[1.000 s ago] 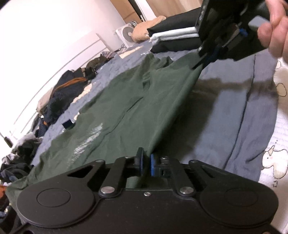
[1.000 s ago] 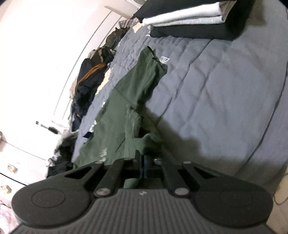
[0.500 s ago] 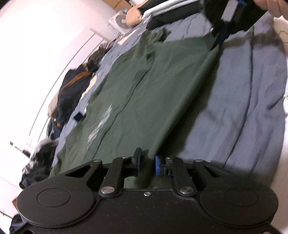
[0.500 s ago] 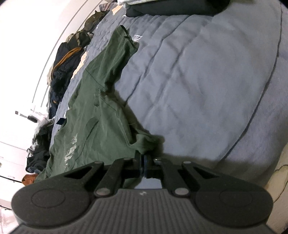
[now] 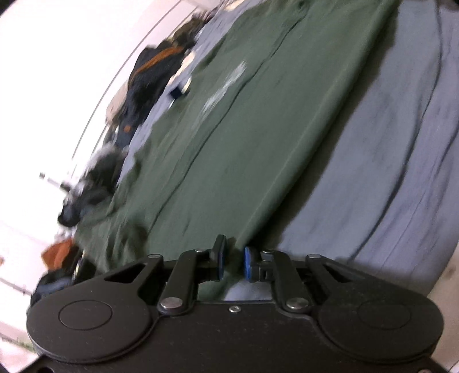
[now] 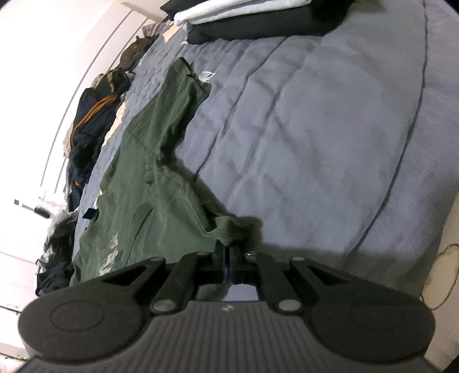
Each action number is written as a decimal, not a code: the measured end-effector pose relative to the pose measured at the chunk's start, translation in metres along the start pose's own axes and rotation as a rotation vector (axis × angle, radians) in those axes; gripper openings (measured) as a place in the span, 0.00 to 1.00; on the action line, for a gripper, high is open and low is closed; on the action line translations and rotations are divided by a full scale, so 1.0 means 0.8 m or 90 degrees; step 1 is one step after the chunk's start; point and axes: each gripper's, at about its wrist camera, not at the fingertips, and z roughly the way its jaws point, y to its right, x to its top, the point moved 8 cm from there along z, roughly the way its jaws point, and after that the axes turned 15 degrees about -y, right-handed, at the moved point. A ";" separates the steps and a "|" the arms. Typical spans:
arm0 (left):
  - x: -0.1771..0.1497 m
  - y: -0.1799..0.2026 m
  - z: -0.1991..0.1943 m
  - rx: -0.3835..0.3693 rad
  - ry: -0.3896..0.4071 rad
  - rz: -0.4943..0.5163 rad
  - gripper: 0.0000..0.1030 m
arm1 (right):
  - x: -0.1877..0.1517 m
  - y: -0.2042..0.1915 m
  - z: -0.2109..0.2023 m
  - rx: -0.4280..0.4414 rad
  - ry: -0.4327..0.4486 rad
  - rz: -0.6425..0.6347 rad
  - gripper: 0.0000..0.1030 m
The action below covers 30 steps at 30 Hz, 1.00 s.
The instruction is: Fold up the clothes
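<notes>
Step in hand: we judge that we are laying the green T-shirt (image 5: 258,120) out flat on the grey quilt (image 6: 315,129), stretched along one edge between our two tongs, ready for a first fold.
Where the shirt lies: spread lengthwise over the quilt's left half, pale print facing up, one sleeve reaching toward the far end; its near edge runs straight along the quilt in the left wrist view.
Doing it well: we would keep that edge taut between both hands, lower it evenly so no air pocket or wrinkle forms, and let go only once the cloth rests on the quilt (the bunched fabric near the right tongs suggests that corner wants a gentle tug first).
Left gripper (image 5: 233,261): jaws a narrow gap apart and closing, with the shirt's corner lying between the blue pads; we cannot see the pads pressing the cloth from both sides, so the hold looks loose at best.
Right gripper (image 6: 228,259): jaws clenched tight on a gathered fold of the shirt, which puckers just ahead of the fingertips.
Risk: we think the left corner could slip free if we pull hard before that hand bites properly.
Surroundings: a stack of folded clothes (image 6: 252,17) sits at the far end of the quilt, well apart from the shirt; a heap of dark unfolded garments (image 6: 89,126) lies along the left side by the wall.
</notes>
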 end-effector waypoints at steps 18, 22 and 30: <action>-0.079 -0.059 0.023 0.033 -0.046 -0.046 0.19 | -0.001 -0.008 -0.004 -0.032 0.034 0.016 0.02; -0.097 -0.078 0.034 0.064 -0.093 -0.073 0.20 | -0.001 -0.013 -0.006 -0.044 0.042 -0.001 0.02; -0.127 -0.146 0.025 0.045 -0.108 -0.293 0.20 | -0.001 -0.034 -0.017 -0.071 0.041 -0.043 0.06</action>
